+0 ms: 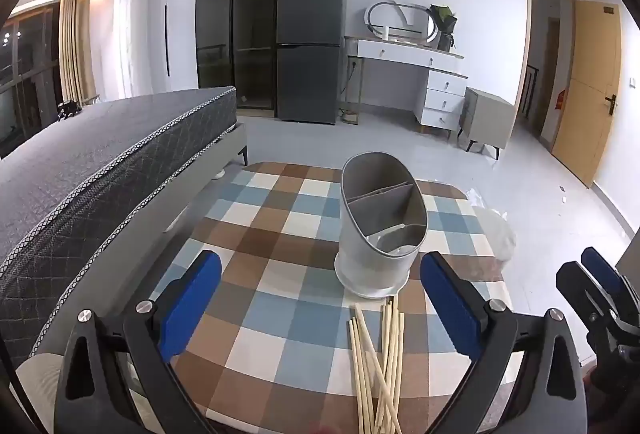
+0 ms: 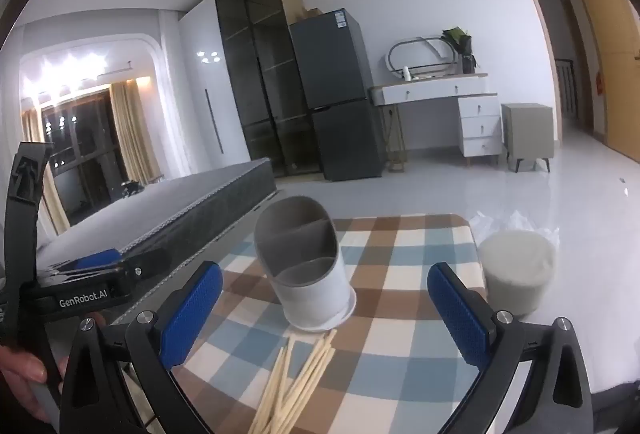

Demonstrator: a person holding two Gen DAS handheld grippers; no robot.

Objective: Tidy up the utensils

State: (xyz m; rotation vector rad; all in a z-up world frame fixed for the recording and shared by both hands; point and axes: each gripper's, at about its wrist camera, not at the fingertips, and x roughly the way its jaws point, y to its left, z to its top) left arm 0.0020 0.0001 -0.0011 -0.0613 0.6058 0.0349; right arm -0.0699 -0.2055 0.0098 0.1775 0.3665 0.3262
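A grey-and-white utensil holder (image 1: 378,230) with divided compartments stands upright on the checked table (image 1: 280,226); it also shows in the right wrist view (image 2: 306,266). Several pale wooden chopsticks (image 1: 376,366) lie in a loose pile just in front of it, also seen in the right wrist view (image 2: 294,386). My left gripper (image 1: 320,298) is open and empty, hovering above the table before the holder. My right gripper (image 2: 324,308) is open and empty, near the chopsticks. The right gripper shows at the edge of the left wrist view (image 1: 600,294), and the left one in the right wrist view (image 2: 92,274).
A bed with a dark mattress (image 1: 100,162) runs along the table's left side. A round grey stool (image 2: 516,274) stands at the table's right edge on the white floor. A fridge (image 1: 310,38), a dresser (image 1: 424,74) and an open door (image 1: 584,94) are farther back.
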